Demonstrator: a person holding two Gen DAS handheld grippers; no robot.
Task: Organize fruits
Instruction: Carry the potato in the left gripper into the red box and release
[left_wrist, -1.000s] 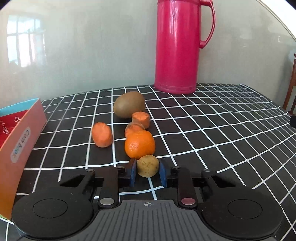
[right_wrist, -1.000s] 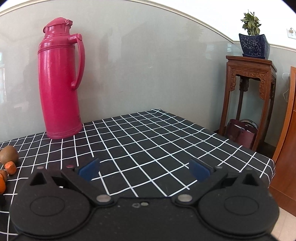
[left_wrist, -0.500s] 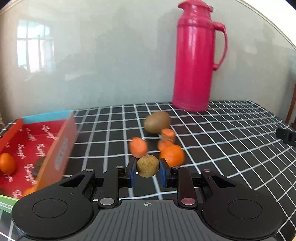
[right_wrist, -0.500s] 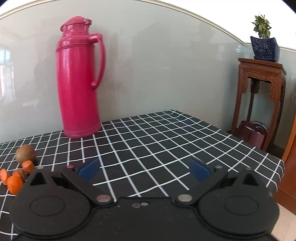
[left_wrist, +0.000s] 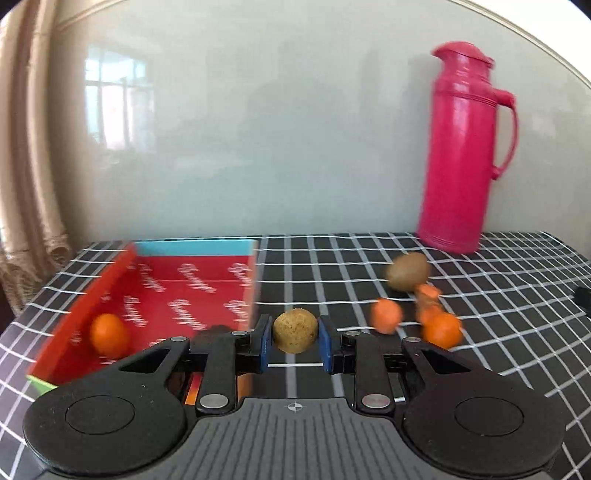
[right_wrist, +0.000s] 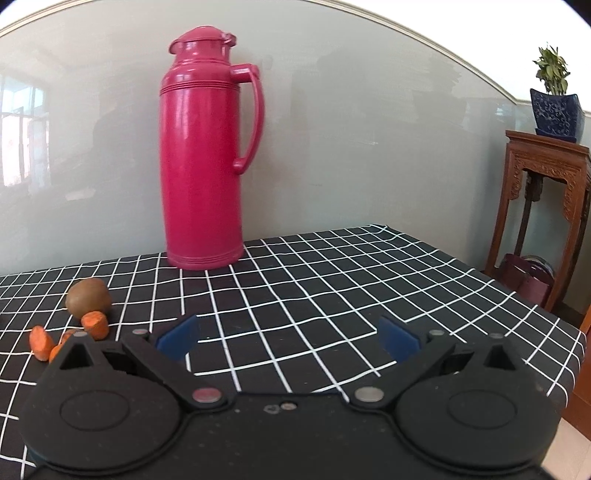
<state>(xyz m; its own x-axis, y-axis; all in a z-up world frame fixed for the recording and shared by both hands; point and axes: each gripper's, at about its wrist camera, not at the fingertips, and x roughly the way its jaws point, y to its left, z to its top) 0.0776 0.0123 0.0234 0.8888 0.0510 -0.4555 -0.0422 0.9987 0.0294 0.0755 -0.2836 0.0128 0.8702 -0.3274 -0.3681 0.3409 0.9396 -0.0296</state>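
Observation:
My left gripper (left_wrist: 294, 343) is shut on a small round tan fruit (left_wrist: 295, 331) and holds it above the table, just right of the red box (left_wrist: 177, 291). An orange (left_wrist: 109, 335) lies inside the box. On the cloth to the right lie a kiwi (left_wrist: 408, 271), an orange (left_wrist: 442, 330) and several carrot pieces (left_wrist: 386, 321). In the right wrist view the kiwi (right_wrist: 88, 297) and carrot pieces (right_wrist: 95, 325) lie at the left. My right gripper (right_wrist: 288, 338) is open and empty above the cloth.
A tall pink thermos (left_wrist: 463, 151) stands at the back by the wall, also in the right wrist view (right_wrist: 207, 147). The black checked tablecloth (right_wrist: 332, 280) ends at the right edge, near a wooden stand (right_wrist: 546, 206) with a potted plant (right_wrist: 556, 99).
My left gripper has lifted the tan fruit and swung left toward the red box, which now shows its inside. The right wrist view has turned left, bringing the thermos toward the middle.

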